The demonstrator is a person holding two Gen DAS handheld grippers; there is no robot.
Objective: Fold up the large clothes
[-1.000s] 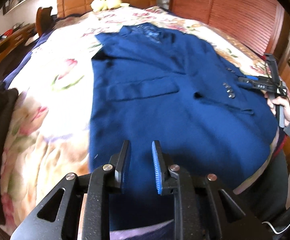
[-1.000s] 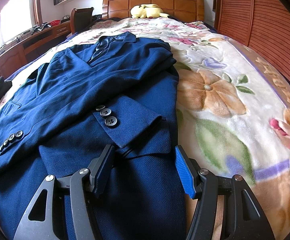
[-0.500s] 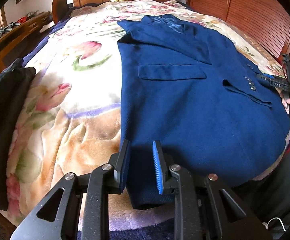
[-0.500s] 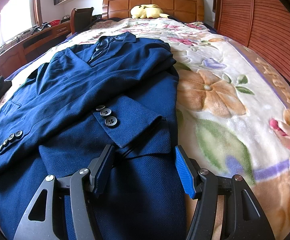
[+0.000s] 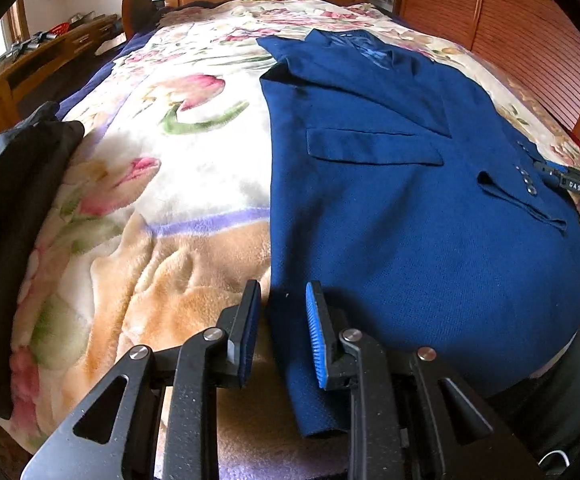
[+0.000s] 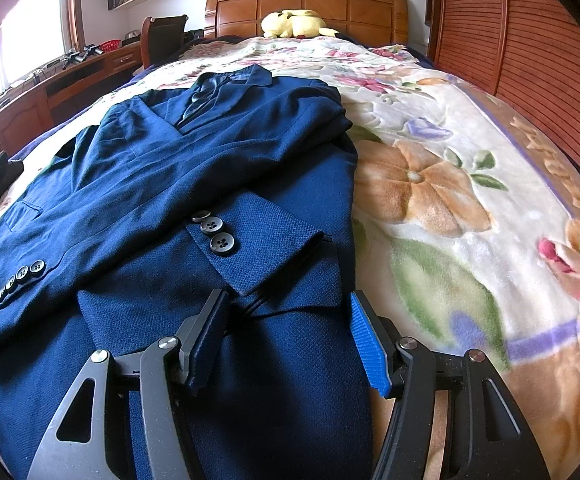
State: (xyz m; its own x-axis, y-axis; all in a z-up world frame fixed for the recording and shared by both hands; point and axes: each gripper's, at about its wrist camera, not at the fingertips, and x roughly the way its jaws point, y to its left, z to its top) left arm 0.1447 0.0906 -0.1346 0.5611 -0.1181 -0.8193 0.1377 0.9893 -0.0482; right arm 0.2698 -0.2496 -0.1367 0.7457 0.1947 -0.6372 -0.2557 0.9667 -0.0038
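Observation:
A blue suit jacket [image 5: 390, 184] lies front up on the flowered blanket of the bed, both sleeves folded across its front, collar toward the headboard. My left gripper [image 5: 281, 300] is open, its jaws a small gap apart over the jacket's near left hem corner, with nothing between them. My right gripper [image 6: 285, 312] is open wide over the jacket [image 6: 217, 184] just below the right sleeve cuff [image 6: 261, 248] with its black buttons. It also shows at the right edge of the left wrist view [image 5: 570, 184].
The flowered blanket [image 5: 149, 168] covers the bed. A dark garment [image 5: 5, 216] lies at the bed's left edge. A yellow plush toy [image 6: 294, 24] sits by the wooden headboard. A desk [image 6: 49, 76] stands on the left, a slatted wooden wardrobe [image 6: 530, 32] on the right.
My left gripper has moved left and back from over the jacket's middle to its near left hem corner. The right gripper has stayed still and open.

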